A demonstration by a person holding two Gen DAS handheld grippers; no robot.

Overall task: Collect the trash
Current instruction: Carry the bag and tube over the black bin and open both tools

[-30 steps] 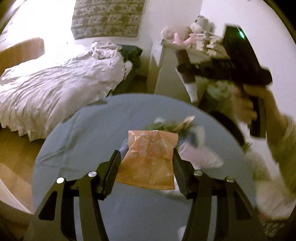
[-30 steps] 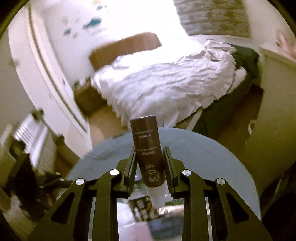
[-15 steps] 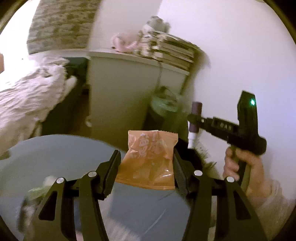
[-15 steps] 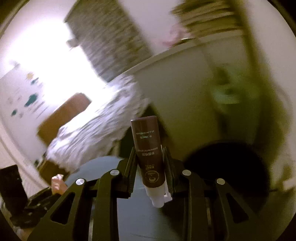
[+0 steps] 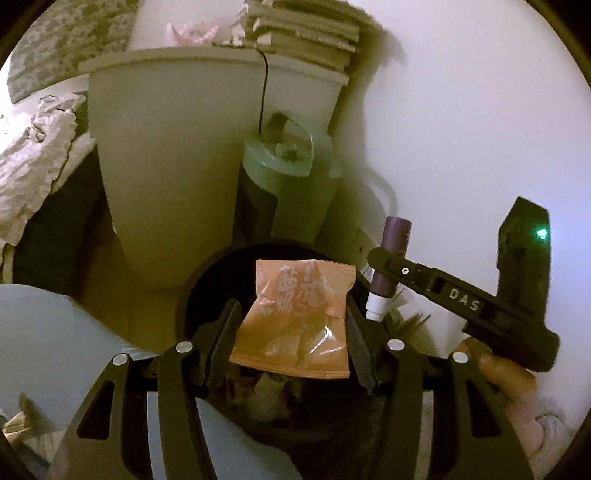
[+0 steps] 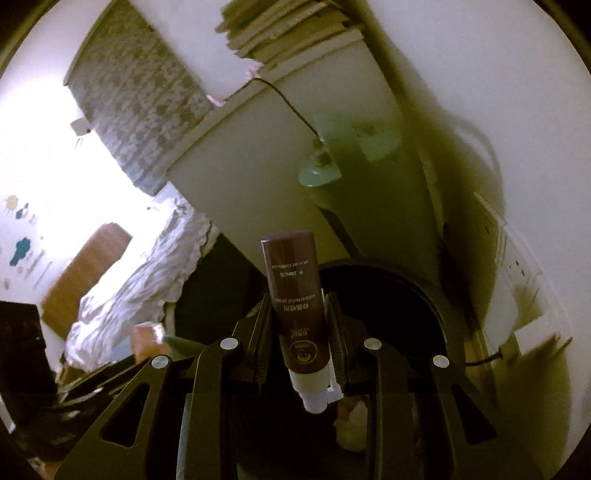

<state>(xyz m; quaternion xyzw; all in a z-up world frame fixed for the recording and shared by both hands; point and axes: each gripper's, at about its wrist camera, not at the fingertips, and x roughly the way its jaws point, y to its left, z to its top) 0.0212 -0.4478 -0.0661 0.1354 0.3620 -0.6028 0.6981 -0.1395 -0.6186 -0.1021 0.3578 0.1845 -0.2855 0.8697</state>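
Note:
My left gripper is shut on an orange snack packet, held upright over the dark opening of a black round bin. My right gripper is shut on a brown tube with a white cap pointing down, above the same black bin. In the left wrist view the right gripper comes in from the right with the brown tube at the bin's right rim, a hand behind it. Some crumpled trash lies inside the bin.
A pale cabinet stands right behind the bin, with stacked books and a pink toy on top. A green rolled mat leans between cabinet and white wall. A blue round table is at lower left; a bed lies far left.
Both grippers swung away from the blue table and the bed toward the black bin by the cabinet, and sank closer to it. The packet and the tube stayed gripped.

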